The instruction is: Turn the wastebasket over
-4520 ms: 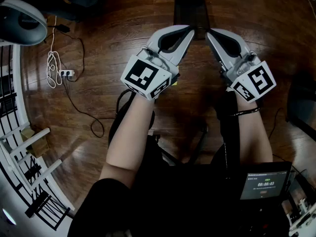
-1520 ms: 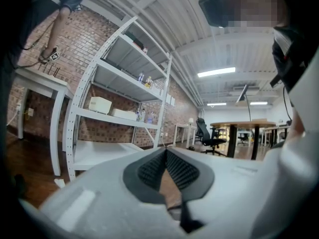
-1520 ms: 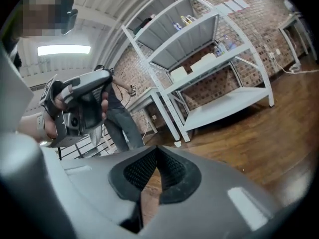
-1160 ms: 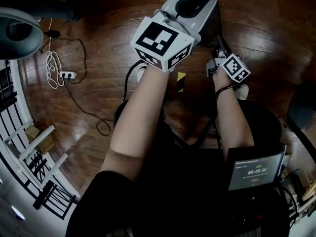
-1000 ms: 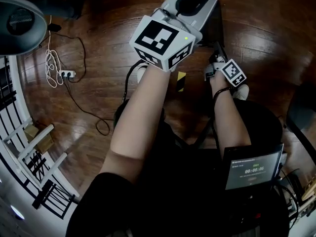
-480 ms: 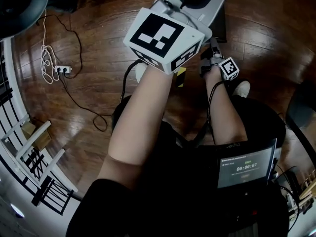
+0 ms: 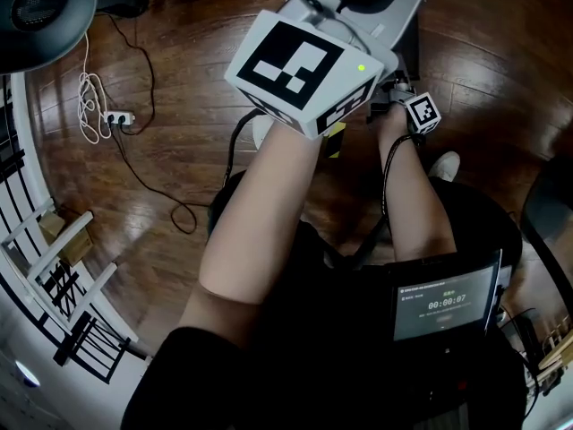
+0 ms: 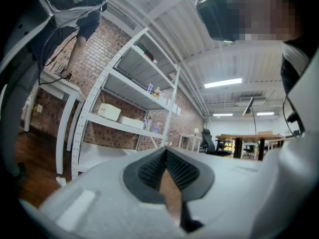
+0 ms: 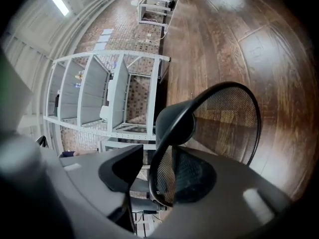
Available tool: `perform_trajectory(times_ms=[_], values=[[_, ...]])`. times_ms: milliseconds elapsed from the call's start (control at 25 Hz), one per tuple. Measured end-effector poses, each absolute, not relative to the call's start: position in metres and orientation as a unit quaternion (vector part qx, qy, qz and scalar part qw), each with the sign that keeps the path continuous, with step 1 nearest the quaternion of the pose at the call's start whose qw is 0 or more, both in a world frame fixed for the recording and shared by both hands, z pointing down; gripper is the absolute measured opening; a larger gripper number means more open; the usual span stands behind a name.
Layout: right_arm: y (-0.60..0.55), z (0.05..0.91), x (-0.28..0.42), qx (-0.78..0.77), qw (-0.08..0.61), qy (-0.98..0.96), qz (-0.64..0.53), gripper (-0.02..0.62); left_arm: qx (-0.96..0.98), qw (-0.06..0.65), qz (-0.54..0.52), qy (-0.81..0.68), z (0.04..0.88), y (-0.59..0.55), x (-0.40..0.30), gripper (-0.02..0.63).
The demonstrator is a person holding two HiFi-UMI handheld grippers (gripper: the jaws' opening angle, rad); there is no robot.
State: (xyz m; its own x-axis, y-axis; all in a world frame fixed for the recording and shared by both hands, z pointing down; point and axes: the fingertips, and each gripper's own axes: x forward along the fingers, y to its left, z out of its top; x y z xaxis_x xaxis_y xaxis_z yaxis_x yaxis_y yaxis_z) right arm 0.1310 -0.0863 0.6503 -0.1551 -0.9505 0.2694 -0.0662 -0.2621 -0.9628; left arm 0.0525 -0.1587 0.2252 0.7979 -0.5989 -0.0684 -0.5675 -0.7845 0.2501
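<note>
Right gripper view: wastebasket (image 9: 234, 123) rim between hand-held gripper's (image 9: 157, 176) parted, just-closing jaws.

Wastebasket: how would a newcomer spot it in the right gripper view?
Find the brown wooden floor, then the white shelf rack on it. In front of the rack is the wastebasket: black, round-rimmed, see-through mesh, unlike the solid white rack behind it.

Your head view is dim, its corners dark, with only a dull sheen on the wooden floor (image 7: 152, 240). In your left gripper view the ceiling strip lights (image 8: 223, 83) glare white and the near foreground is blurred. Your right gripper view bends the shelving (image 9: 99, 98) hard at its edges, and the mesh wastebasket (image 9: 224, 118) looks soft close up.
</note>
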Motion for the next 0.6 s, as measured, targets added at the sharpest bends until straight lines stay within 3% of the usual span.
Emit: perform_trajectory(times_ms=[80, 280, 600], values=[[-0.094, 0.647, 0.124, -0.527, 0.378, 0.48, -0.591, 0.164, 0.941, 0.111, -0.074, -0.312, 0.225, -0.16, 0.05, 0.002], [-0.105, 0.657, 0.11, -0.529, 0.376, 0.473, -0.596, 0.02, 0.941, 0.112, -0.072, -0.311, 0.235, -0.165, 0.045, 0.003], [-0.108, 0.651, 0.107, -0.526, 0.366, 0.493, -0.588, 0.008, 0.941, 0.11, -0.074, -0.312, 0.233, -0.165, 0.042, 0.002]])
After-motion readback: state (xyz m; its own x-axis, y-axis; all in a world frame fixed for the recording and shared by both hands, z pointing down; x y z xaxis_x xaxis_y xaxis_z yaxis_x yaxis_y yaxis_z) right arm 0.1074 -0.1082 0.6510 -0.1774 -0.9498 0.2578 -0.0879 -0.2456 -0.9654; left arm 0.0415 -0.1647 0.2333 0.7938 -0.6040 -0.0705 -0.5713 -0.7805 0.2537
